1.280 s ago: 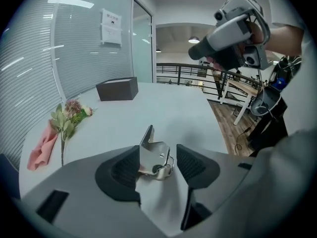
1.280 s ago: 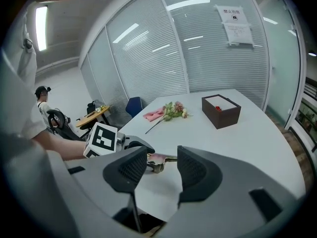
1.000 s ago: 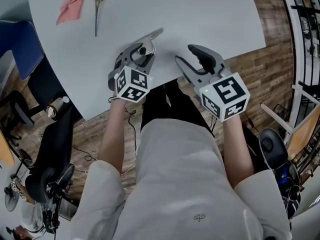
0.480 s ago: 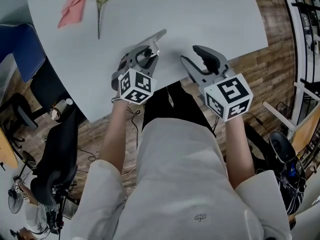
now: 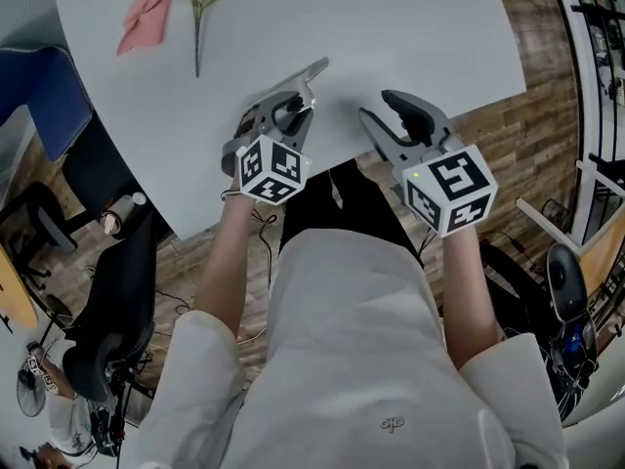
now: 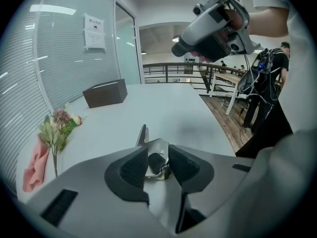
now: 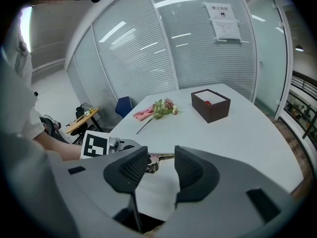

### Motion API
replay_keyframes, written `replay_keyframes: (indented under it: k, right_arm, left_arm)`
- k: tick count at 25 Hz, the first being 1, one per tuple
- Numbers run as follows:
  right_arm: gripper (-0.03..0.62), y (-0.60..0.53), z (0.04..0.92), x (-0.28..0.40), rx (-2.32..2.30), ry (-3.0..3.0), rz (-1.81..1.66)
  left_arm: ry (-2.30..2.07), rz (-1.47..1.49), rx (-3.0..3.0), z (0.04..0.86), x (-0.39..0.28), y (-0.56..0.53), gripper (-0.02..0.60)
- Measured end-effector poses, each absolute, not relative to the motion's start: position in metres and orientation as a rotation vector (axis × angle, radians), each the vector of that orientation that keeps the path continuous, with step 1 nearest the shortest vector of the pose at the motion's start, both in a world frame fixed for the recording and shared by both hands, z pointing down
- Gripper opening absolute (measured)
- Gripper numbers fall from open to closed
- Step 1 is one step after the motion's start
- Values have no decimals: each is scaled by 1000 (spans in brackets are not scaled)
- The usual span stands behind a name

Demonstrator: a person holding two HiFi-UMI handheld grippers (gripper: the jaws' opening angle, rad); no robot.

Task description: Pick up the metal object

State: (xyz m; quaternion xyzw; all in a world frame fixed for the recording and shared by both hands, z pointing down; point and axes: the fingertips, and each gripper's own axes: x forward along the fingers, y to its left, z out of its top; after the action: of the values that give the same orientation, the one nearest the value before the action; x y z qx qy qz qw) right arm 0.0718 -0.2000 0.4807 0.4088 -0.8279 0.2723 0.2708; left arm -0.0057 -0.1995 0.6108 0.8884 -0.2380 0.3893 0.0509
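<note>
One smooth pale bench (image 5: 420,27), two tools: left tool (image 5: 291,106) just closing, clamped on one shiny flat metal object (image 5: 314,68); right tool (image 5: 383,110) apart, empty.

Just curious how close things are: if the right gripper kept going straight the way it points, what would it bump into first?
Most likely the white table, since the right gripper tilts down toward it. The tip of the metal object lies close to that line, though depth is unclear.
</note>
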Motion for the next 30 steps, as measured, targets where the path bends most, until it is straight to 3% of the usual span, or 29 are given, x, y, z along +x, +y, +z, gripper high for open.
replay_keyframes:
  k: [30]
  right_arm:
    - [160,-207,475,74,1119,-2207,720]
  left_arm:
    - [-778,1233,2757,594,-13,-217,69]
